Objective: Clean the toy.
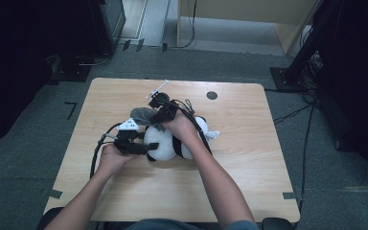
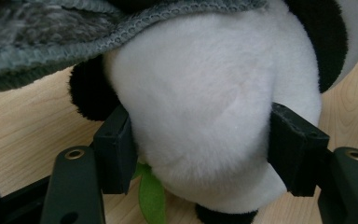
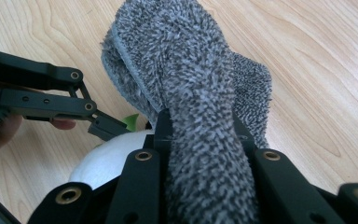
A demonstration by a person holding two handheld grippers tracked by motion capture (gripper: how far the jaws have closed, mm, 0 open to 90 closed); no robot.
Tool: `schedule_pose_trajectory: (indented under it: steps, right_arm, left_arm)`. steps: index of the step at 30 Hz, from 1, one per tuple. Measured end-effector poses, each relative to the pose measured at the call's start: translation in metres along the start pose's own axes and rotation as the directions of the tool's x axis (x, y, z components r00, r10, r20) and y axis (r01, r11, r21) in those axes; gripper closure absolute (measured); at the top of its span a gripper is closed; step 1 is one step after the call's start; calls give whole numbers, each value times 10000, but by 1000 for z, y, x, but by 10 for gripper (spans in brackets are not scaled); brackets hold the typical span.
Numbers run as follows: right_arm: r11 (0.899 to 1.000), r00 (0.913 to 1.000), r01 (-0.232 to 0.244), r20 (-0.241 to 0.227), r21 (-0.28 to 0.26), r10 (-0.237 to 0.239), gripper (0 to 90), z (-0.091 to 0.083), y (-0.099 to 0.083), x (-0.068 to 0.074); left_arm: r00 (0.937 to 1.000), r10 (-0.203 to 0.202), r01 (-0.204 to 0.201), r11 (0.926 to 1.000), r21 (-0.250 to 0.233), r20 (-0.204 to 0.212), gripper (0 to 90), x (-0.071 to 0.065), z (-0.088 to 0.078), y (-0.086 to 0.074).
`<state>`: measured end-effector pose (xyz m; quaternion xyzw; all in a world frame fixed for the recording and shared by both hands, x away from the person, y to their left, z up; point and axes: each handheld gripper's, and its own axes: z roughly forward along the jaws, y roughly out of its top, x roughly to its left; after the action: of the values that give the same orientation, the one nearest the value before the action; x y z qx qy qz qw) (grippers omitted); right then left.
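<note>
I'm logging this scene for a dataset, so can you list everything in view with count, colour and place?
plush panda: one, white with black patches, lying mid-table between the left jaws.
cloth: one, fuzzy grey, draped over the panda's far side and pinched in the right jaws.
green leaf piece: one, green, under the panda by the left jaws.
table: one, light wood, with a dark round hole near its far edge.
cables: several, black, on the grey floor to the right.
left gripper: one, black, clamped on the panda.
right gripper: one, black, shut on the cloth.
forearms: two, entering from the bottom edge.
</note>
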<state>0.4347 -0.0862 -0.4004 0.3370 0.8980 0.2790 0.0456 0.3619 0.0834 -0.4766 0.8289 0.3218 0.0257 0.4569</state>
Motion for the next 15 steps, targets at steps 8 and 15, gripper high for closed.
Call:
schedule_pose_trajectory:
  steps: [8,15]
  right_arm:
    - [9992,9989,-358,302,150,353,733,-6,-6,-17]
    - [9962,9947,-567,897,662,507,734,-19,-18,-37]
  left_arm:
    - [9997,-242,242,9997,16,-32,380,0,1,2]
    - [9995,-314,314,9995,4,-15,384,1,1,2]
